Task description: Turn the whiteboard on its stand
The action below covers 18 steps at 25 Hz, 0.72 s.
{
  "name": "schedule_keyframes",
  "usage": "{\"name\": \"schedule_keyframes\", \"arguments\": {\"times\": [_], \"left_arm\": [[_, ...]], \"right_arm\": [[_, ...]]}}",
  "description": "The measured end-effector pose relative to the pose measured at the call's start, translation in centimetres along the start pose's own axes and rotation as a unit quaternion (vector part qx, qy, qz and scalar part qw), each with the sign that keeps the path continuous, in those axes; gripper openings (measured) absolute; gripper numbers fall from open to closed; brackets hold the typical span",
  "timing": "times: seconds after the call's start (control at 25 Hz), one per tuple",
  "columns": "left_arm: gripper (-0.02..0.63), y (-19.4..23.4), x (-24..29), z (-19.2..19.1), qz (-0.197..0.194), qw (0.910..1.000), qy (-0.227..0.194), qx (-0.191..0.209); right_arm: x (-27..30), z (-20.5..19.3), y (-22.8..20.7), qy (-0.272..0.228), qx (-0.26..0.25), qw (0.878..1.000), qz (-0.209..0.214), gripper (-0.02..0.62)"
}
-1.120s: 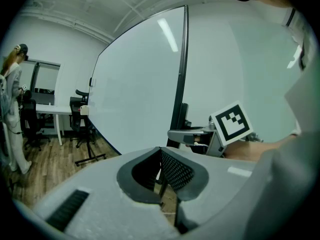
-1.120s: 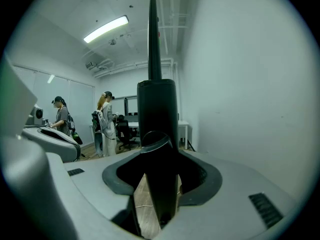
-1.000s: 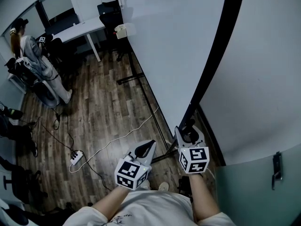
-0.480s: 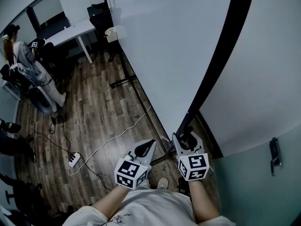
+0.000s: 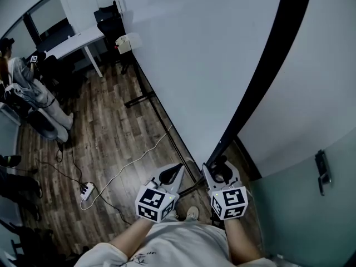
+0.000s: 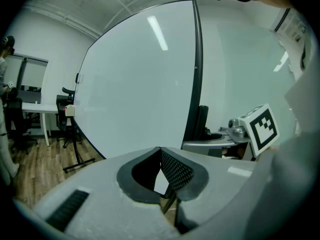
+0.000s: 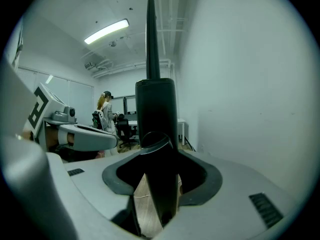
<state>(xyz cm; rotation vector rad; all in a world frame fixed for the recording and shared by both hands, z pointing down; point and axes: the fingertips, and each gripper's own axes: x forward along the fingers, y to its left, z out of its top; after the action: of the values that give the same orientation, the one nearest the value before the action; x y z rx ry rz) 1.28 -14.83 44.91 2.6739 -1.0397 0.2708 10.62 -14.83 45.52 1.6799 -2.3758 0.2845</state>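
Here, clamps the black edge frame (image 5: pixel 266 71) of the whiteboard (image 5: pixel 194 54) in the right gripper (image 5: pixel 219 164). Holds the left gripper (image 5: pixel 177 171) just left of it, clenched on nothing.

Items you had in view, by material and finish:
- Whiteboard (image 5: pixel 189 65): face was smooth, glossy white and showed a bright reflected streak.
- Frame (image 5: pixel 266 71): was black and smooth, with a low sheen.
- Floor (image 5: pixel 111 121): was wood-look plank, satin, with a patch of glare.
- Your left gripper (image 6: pixel 160 151): shell was grey, matt and finely grainy, and looked like plastic.
- Its pad (image 6: pixel 176 170): was black and dimpled.
- Marker cube (image 5: pixel 156 203): carried matt black-and-white print.
- Cable (image 5: pixel 136 159): was white and smooth.
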Motion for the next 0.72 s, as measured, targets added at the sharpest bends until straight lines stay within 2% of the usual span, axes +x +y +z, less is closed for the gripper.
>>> {"name": "schedule_keyframes", "arguments": {"times": [0.48,0.72], "left_arm": [[0.011,-2.8,1.4,-0.4,-0.019,0.9998,0.006,0.006],[0.011,-2.7,-0.1,-1.9,-0.021,0.9997,0.008,0.013]], "right_arm": [[-2.0,-0.8,-0.5,0.014,0.013,1.0,0.002,0.173],[-3.5,-2.1,1.2,0.015,0.038,0.999,-0.008,0.173]]}}
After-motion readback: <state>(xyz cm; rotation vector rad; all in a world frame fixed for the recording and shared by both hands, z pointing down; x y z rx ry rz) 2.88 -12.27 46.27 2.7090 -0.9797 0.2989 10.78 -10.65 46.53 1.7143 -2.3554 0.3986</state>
